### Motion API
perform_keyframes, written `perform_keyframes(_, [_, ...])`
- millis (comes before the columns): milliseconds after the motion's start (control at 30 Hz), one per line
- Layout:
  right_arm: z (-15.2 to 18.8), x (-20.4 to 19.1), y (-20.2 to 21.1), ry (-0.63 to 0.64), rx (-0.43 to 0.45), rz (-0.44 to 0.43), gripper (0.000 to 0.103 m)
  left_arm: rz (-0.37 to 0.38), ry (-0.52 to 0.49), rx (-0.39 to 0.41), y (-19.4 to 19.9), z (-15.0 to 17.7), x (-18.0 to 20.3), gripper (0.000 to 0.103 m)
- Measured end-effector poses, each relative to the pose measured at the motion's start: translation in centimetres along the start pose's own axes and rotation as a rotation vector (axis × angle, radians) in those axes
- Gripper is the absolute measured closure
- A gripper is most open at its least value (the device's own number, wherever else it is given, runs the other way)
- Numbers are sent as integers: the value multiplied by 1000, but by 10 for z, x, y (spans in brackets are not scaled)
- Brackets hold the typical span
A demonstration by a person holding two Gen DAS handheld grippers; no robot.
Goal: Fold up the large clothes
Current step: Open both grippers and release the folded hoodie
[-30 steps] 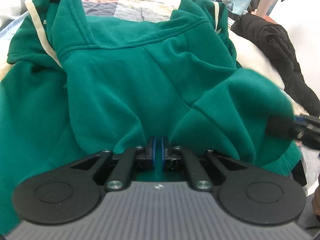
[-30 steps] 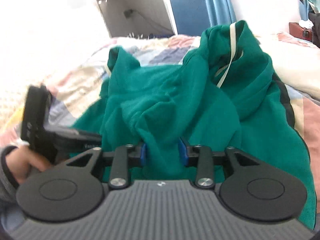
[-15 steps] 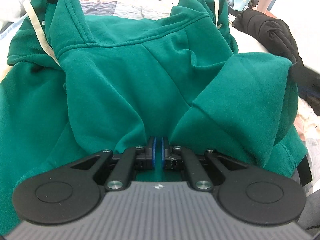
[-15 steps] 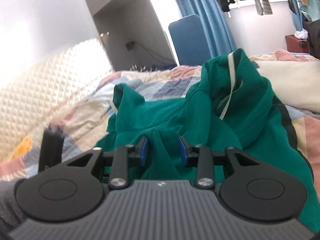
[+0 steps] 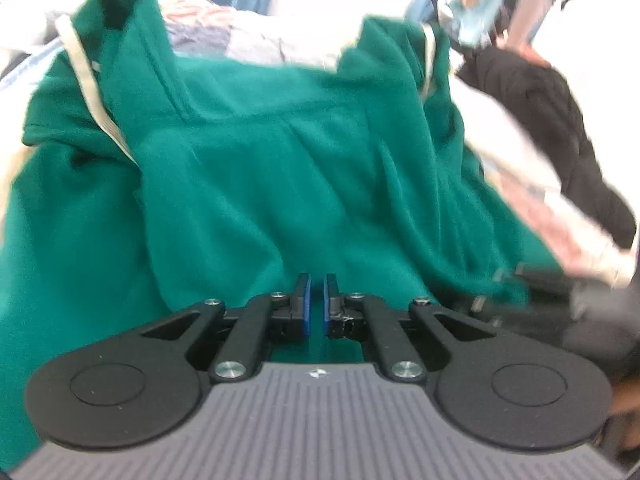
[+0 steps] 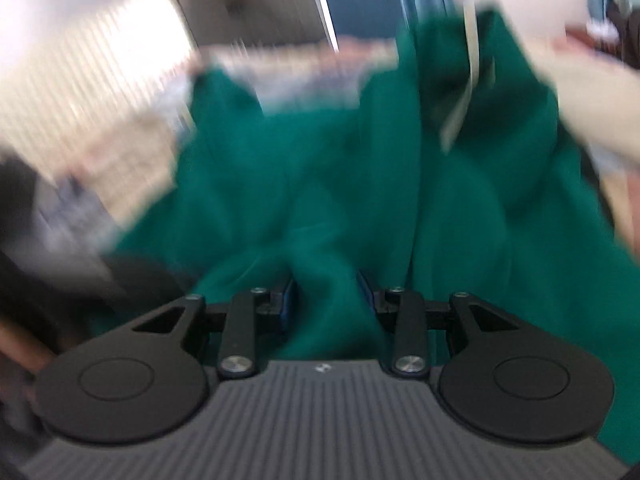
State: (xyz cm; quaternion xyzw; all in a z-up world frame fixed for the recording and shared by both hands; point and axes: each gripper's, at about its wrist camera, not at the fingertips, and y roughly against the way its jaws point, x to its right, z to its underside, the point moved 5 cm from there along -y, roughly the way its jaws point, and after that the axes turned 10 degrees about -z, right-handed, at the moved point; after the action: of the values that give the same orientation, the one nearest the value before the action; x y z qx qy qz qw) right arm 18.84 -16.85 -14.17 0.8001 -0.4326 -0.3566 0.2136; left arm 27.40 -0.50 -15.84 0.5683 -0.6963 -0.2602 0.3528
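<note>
A large green hoodie (image 5: pixel 260 168) with cream drawstrings lies spread on the bed and fills the left wrist view. My left gripper (image 5: pixel 316 300) is shut on its near edge, with a thin fold of green fabric between the blue pads. In the blurred right wrist view the same hoodie (image 6: pixel 460 208) stretches away from me. My right gripper (image 6: pixel 326 294) is shut on a thick bunch of its fabric. The right gripper also shows low at the right of the left wrist view (image 5: pixel 520 288), holding the hoodie's edge.
A patchwork quilt (image 5: pixel 256 40) covers the bed beyond the hoodie. A black jacket (image 5: pixel 560 128) lies at the right on the bed. Clothes hang at the far right. A quilted headboard (image 6: pixel 80 60) and a blue curtain stand behind.
The raised fold of fabric at the right has come down and stretched out. My right gripper has swung down and nearer, low beside the left one. The right wrist view has turned blurry with motion.
</note>
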Motion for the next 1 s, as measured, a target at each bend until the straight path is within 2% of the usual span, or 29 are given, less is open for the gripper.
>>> perform_keyframes(67, [-5, -1, 3, 15, 1, -14, 66, 13, 61, 62, 13, -13, -11, 93])
perform_keyframes(133, [-19, -1, 14, 14, 38, -35, 67, 9, 105, 121, 23, -29, -22, 79])
perform_keyframes(200, [-36, 1, 26, -13, 92, -77, 67, -44, 124, 182, 27, -48, -35, 56])
perform_keyframes(300, [-70, 10, 34, -24, 162, -63, 65, -174, 159, 246, 20, -81, -60, 54])
perform_keyframes(367, [-94, 16, 30, -1, 199, -10, 53, -238, 172, 278, 13, -102, -76, 54])
perform_keyframes(467, [-133, 28, 14, 38, 247, 69, 52, -337, 186, 326, 0, -131, -100, 54])
perform_keyframes(533, [-160, 37, -1, 45, 275, 106, 49, -343, 196, 337, -12, -146, -111, 53])
perform_keyframes(567, [-173, 41, -10, 53, 285, 122, 42, -334, 199, 334, -18, -150, -114, 53])
perform_keyframes(633, [-197, 47, -30, 77, 299, 159, 37, -328, 213, 337, -32, -156, -120, 53])
perform_keyframes(733, [-215, 48, -62, 185, 274, 229, 38, -326, 232, 321, -55, -160, -128, 53])
perform_keyframes(833, [-214, 48, -88, 327, 245, 361, 41, -289, 255, 300, -77, -162, -137, 53])
perform_keyframes(867, [-214, 48, -94, 354, 232, 394, 50, -284, 268, 296, -84, -164, -141, 55])
perform_keyframes(900, [-214, 52, -99, 370, 217, 426, 56, -279, 285, 284, -91, -165, -146, 61])
perform_keyframes(933, [-216, 57, -102, 366, 205, 450, 71, -277, 294, 266, -97, -164, -148, 66])
perform_keyframes(967, [-214, 62, -100, 345, 199, 460, 81, -287, 288, 255, -101, -164, -148, 74])
perform_keyframes(1000, [-213, 68, -97, 314, 200, 461, 85, -299, 279, 255, -103, -163, -148, 85])
